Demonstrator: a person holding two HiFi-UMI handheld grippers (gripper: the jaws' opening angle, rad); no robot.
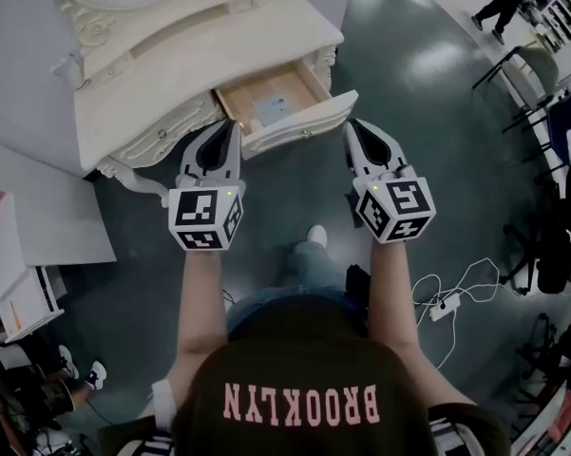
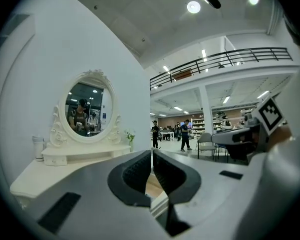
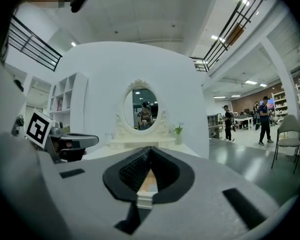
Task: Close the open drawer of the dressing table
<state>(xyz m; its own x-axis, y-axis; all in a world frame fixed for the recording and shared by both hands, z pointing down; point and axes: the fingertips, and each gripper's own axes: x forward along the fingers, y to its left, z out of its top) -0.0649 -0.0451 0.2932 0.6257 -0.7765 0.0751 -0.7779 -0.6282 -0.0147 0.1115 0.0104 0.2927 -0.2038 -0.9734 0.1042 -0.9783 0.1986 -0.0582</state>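
Left gripper (image 1: 234, 129) and right gripper (image 1: 353, 129), both pressed together, empty, flank the drawer (image 1: 283, 95) front; I judge closing runs far.

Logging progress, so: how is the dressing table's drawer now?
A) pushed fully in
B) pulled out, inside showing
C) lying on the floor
B: the drawer juts out of the dressing table, wooden bottom visible, with the left gripper and right gripper near its front.
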